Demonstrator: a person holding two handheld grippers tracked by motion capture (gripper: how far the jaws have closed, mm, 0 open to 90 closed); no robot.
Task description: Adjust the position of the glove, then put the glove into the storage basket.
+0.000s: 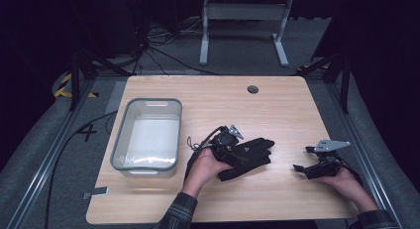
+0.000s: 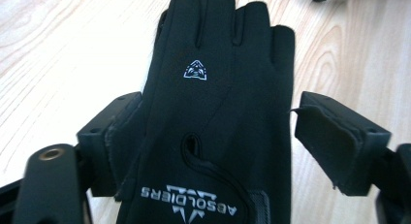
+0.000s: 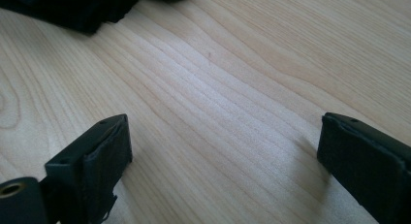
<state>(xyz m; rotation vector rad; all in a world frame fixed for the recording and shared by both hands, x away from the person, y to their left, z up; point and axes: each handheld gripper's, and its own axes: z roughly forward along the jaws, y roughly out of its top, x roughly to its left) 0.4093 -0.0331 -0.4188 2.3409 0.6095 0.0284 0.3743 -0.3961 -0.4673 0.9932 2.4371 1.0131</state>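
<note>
A black glove (image 1: 253, 150) with a white "ABSOLDIERS" print lies flat on the wooden table (image 1: 257, 110), fingers pointing right; more black fabric shows under its near edge. My left gripper (image 1: 236, 150) sits over its cuff. In the left gripper view the jaws stand wide, one on each side of the glove (image 2: 218, 88), and my left gripper (image 2: 218, 136) is open; one jaw touches the glove's edge, the other is apart from it. My right gripper (image 1: 303, 158) rests low over bare wood to the right of the glove, open (image 3: 223, 156) with nothing between its jaws. The glove's edge (image 3: 72, 8) shows beyond it.
A grey translucent bin (image 1: 118, 140) with nothing in it stands at the table's left side. A round cable hole (image 1: 252, 89) sits near the far edge. Bare wood lies between the glove and the right gripper.
</note>
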